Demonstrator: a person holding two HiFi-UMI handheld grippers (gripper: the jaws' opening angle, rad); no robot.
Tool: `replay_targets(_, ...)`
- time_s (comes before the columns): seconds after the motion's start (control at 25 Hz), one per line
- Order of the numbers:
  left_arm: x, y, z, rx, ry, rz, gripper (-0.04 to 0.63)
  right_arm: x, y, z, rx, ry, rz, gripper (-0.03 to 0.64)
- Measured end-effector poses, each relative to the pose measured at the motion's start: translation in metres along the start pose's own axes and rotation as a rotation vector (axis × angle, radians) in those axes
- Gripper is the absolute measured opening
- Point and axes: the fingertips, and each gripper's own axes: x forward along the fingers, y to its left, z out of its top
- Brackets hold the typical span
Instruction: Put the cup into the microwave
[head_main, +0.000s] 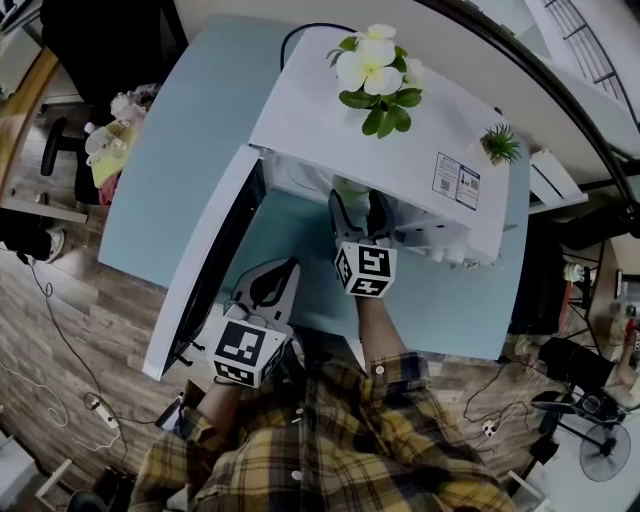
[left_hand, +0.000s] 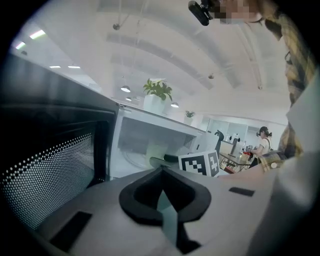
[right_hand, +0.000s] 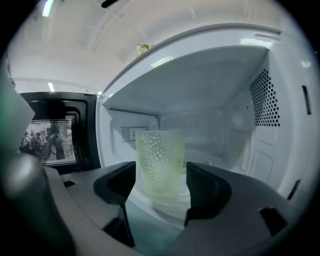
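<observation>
While the right gripper (right_hand: 160, 187) carries the pale dimpled cup (right_hand: 161, 161) at the open microwave's (right_hand: 210, 90) mouth, jaws pressed on its lower sides, it looks light, thin and crushable, so a gentle squeeze suits it; the left gripper (left_hand: 161, 200) idles with jaws together.

In right claw (right_hand: 159, 186): cup (right_hand: 160, 160) pale green, see-through, dotted all over. Ahead of claw: microwave (right_hand: 260, 125) white inside. Left of claw: door (right_hand: 55, 140) black, dotted mesh. Under claw: table (head_main: 450, 300) light blue. Behind claw: sleeve (head_main: 395, 372) yellow-black plaid.
</observation>
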Motion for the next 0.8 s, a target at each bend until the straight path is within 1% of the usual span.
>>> replay_targets(0.2,0.0,-0.001,0.001,0.003,-0.004,-0.001,-0.009,-0.008,-0.001,-0.001,-0.001,0.008,-0.016,0.299)
replay_targets(0.24,-0.001,-0.002,0.001,0.003,-0.006,0.0,-0.011,-0.009,-0.001,-0.002,-0.005,0.009,-0.018,0.283)
replay_targets(0.32,-0.001,-0.002,0.001,0.004,-0.007,0.002,-0.011,-0.011,0.0,-0.003,-0.015,0.01,-0.023,0.23)
replay_targets(0.6,-0.006,-0.003,-0.001,0.002,-0.011,0.014,-0.011,-0.016,-0.002,-0.005,-0.033,0.019,-0.036,0.127)
replay_targets(0.64,-0.007,-0.003,0.0,0.002,-0.014,0.016,-0.011,-0.017,-0.002,-0.004,-0.039,0.02,-0.037,0.107)
replay_targets(0.68,-0.008,-0.003,0.001,0.002,-0.017,0.019,-0.011,-0.018,-0.003,-0.004,-0.045,0.019,-0.038,0.058)
replay_targets(0.72,-0.008,-0.003,0.001,0.003,-0.021,0.022,-0.009,-0.02,-0.004,-0.003,-0.051,0.017,-0.038,0.043)
replay_targets(0.8,-0.01,-0.002,0.004,0.006,-0.028,0.028,-0.011,-0.023,-0.005,0.0,-0.055,0.012,-0.033,0.038)
